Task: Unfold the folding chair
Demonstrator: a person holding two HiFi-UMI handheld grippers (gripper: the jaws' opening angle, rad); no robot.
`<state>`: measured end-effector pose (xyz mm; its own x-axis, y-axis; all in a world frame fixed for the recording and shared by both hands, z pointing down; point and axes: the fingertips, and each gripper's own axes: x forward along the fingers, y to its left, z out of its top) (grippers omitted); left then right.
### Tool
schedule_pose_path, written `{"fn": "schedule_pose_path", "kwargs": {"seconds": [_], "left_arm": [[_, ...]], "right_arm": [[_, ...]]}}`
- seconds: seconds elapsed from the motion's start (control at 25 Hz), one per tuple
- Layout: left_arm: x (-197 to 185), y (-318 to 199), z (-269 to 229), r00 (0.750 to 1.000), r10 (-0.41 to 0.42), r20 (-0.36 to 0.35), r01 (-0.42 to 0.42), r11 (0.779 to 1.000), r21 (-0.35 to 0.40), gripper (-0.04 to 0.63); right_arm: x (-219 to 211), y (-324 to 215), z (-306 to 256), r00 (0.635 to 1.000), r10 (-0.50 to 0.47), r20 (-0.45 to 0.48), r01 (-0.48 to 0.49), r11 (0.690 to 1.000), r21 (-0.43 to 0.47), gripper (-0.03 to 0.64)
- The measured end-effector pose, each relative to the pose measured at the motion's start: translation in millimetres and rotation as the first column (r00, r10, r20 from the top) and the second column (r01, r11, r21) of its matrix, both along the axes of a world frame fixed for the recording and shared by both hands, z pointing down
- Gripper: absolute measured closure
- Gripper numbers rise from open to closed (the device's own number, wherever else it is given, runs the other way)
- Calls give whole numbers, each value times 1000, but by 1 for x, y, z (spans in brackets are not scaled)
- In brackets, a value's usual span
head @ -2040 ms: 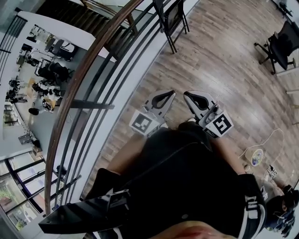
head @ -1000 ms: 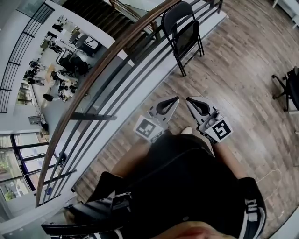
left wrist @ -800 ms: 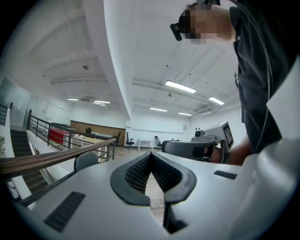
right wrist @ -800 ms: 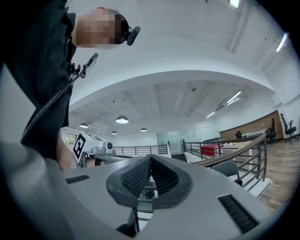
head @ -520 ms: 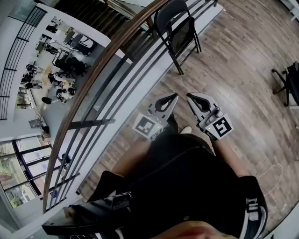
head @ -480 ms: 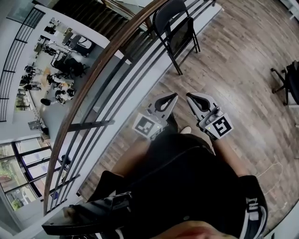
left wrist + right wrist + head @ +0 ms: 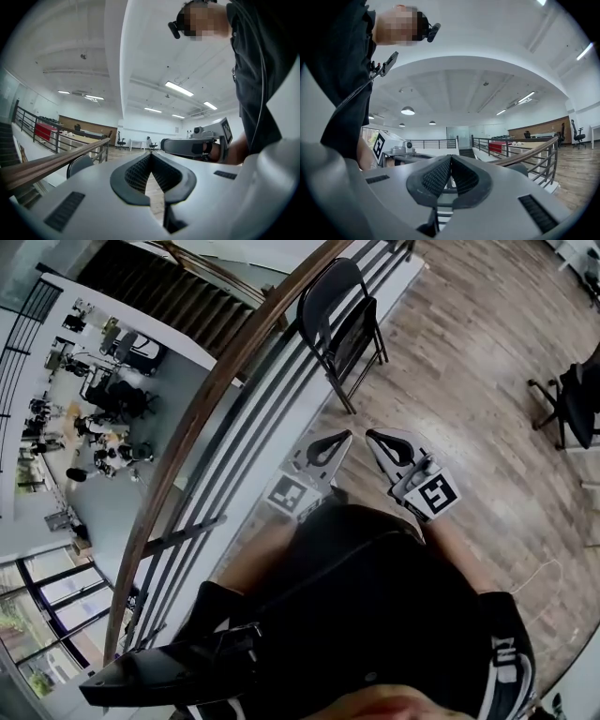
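I am holding my left claw [image 7: 345, 437] squeezed all the way shut. Its two pads are pressing on each other with nothing between them. My right claw [image 7: 371, 435] is squeezed shut the same way and is holding nothing. Both are pointing flat out in front of my tummy, side by side.

Each claw is wearing a cube [image 7: 292, 493] with a black and white square pattern, which is not words. White letters are showing on my sleeve [image 7: 506, 652], but they are cut off and I cannot read them.

The black folding chair [image 7: 339, 310] is standing well ahead of the claws, right beside the railing [image 7: 225, 381], on the wood floor [image 7: 469, 362]. I cannot tell if its seat is down. A black office chair [image 7: 574, 399] is getting cut off at the right edge. Past the railing, the things in the room downstairs [image 7: 103, 512] are looking too small to make out.
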<state>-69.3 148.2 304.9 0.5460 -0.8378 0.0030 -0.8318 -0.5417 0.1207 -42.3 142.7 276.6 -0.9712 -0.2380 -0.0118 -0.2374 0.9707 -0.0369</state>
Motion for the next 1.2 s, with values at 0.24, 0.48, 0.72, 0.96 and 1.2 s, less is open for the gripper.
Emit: {"fn": "schedule_pose_path", "kwargs": {"seconds": [0.24, 0.48, 0.72, 0.96, 1.2], "left_arm": [[-49, -39, 0, 999, 24, -21, -24, 1000, 2, 592], [-82, -66, -4, 999, 41, -25, -41, 999, 28, 592], [-100, -96, 5, 999, 13, -42, -13, 1000, -5, 592], [-97, -140, 15, 998, -44, -38, 43, 999, -15, 592], [-90, -188, 16, 990, -137, -16, 137, 990, -21, 592]], "right_arm": [[-48, -40, 3, 998, 67, -22, -67, 998, -4, 609], [-82, -67, 2, 995, 95, -24, -95, 995, -7, 609], [-96, -98, 7, 997, 72, -30, -73, 997, -34, 609], [-90, -147, 21, 999, 32, -30, -33, 999, -40, 609], [-86, -193, 17, 999, -52, -15, 51, 997, -54, 609]]}}
